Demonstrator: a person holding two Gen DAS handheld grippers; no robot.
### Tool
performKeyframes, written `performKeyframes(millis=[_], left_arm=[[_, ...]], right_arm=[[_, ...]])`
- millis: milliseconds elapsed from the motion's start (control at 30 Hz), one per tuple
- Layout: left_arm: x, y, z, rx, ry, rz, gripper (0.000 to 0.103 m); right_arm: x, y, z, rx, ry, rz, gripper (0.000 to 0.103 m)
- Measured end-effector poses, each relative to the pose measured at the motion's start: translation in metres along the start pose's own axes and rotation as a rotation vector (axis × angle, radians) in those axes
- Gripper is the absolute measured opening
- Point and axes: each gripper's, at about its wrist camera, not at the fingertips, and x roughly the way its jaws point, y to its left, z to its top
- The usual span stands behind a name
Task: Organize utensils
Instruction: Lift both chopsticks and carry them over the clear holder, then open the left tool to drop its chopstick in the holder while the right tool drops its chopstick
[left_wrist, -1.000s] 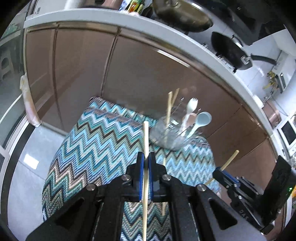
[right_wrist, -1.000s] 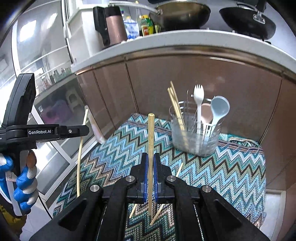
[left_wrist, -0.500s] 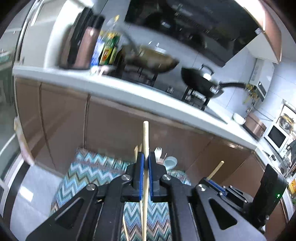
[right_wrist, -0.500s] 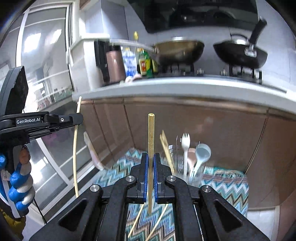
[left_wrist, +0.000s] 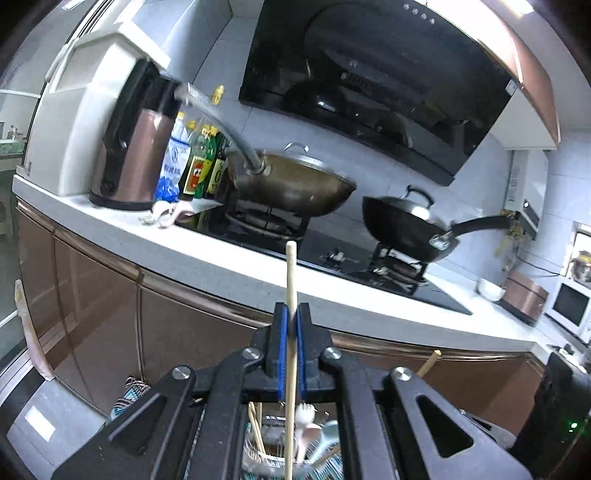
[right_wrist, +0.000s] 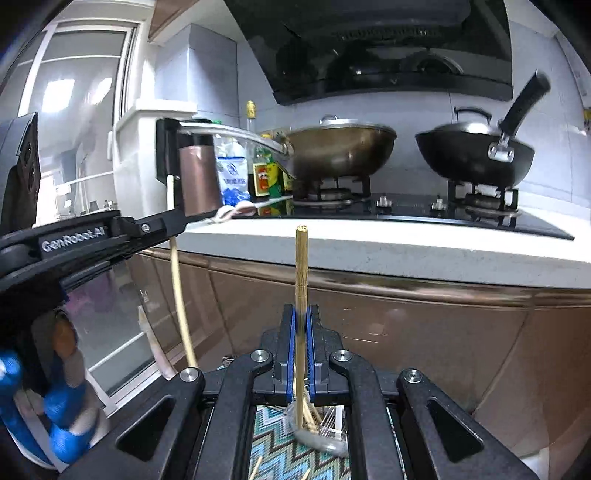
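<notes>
A pale chopstick (left_wrist: 290, 280) stands upright, pinched between the blue pads of the left gripper (left_wrist: 291, 325), directly above the clear utensil holder (left_wrist: 280, 454). A ridged golden chopstick (right_wrist: 301, 269) is likewise clamped upright in the right gripper (right_wrist: 301, 325), above that holder (right_wrist: 317, 435), which sits on the zigzag mat (right_wrist: 273, 443).

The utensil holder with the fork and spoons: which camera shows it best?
The left wrist view. Below the left gripper, the holder shows chopsticks, a white fork and spoons. The right wrist view shows only a blurred part of the holder, mostly hidden behind the right gripper.
</notes>
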Motion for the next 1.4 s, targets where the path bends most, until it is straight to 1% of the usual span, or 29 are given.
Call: performKeyframes(millis=[100,200,333,467,533,600,733,933,967,1000,1033,1067,1200,1333,1400], left_arm=[[0.042,0.009,-0.017,-0.014,0.025,0.006,0.004],[0.072,0.021,-0.033,-0.036,0.038,0.016,0.004],[0.101,0.033,-0.057,-0.057,0.061,0.016,0.004],[0.122,0.038,-0.074,-0.063,0.081,0.012,0.004],[0.129,0.038,-0.082,-0.058,0.079,0.013,0.004],[0.134,0.037,-0.088,-0.048,0.066,0.023,0.004],[0.145,0.038,-0.097,-0.046,0.066,0.036,0.004],[0.144,0.033,-0.101,0.004,0.048,0.048,0.006],[0.142,0.032,-0.100,0.005,0.048,0.047,0.006],[0.140,0.032,-0.099,0.008,0.048,0.046,0.006],[0.138,0.032,-0.097,0.010,0.048,0.046,0.006],[0.135,0.032,-0.096,0.012,0.048,0.046,0.007],[0.123,0.034,-0.088,0.010,0.043,0.049,0.008],[0.101,0.036,-0.077,0.015,0.030,0.057,0.008],[0.089,0.036,-0.072,0.020,0.024,0.058,0.008]], right_arm=[[0.030,-0.012,-0.011,0.007,0.011,-0.004,0.005],[0.057,-0.021,-0.021,0.003,0.026,0.005,0.005],[0.085,-0.025,-0.031,-0.026,0.051,0.003,0.005],[0.104,-0.026,-0.044,-0.040,0.081,0.011,0.005],[0.112,-0.027,-0.050,-0.052,0.096,0.001,0.005],[0.116,-0.026,-0.055,-0.066,0.106,-0.008,0.005],[0.119,-0.029,-0.061,-0.067,0.119,-0.012,0.005],[0.123,-0.032,-0.069,-0.049,0.142,-0.020,0.006],[0.123,-0.033,-0.070,-0.045,0.143,-0.019,0.008],[0.123,-0.033,-0.069,-0.041,0.144,-0.019,0.014],[0.122,-0.033,-0.069,-0.039,0.145,-0.022,0.017],[0.121,-0.033,-0.069,-0.039,0.143,-0.026,0.022],[0.115,-0.033,-0.064,-0.027,0.134,-0.035,0.023],[0.101,-0.031,-0.060,-0.019,0.121,-0.046,0.025],[0.090,-0.029,-0.056,-0.018,0.110,-0.051,0.027]])
